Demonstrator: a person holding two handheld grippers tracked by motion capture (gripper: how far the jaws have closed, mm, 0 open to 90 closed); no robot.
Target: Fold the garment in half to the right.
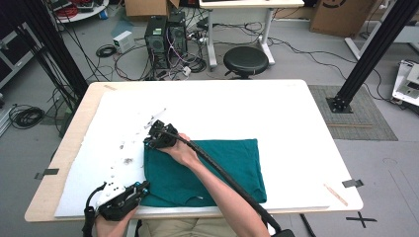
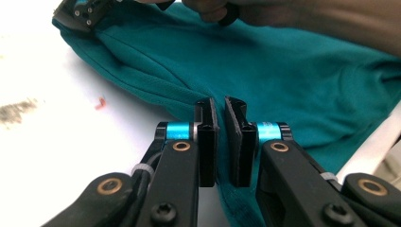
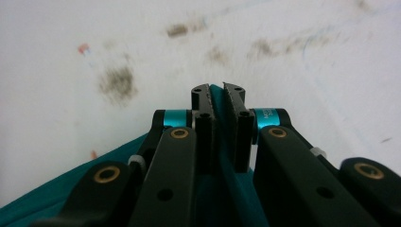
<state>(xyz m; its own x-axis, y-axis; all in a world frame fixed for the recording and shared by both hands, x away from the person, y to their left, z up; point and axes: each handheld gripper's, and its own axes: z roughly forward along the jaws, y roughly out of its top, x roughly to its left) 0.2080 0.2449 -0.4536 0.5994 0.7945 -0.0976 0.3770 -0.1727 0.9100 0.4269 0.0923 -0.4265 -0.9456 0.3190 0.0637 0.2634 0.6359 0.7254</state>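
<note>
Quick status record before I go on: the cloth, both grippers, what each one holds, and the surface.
cloth: teal cloth, folded, lying flat near the front edge of the table
left gripper: left gripper shut on the cloth's near left corner
right gripper: right gripper shut on the cloth's far left corner, fabric pinched between the pads
right arm: reaches across the cloth
surface: white board with dark smudges left of the cloth
</note>
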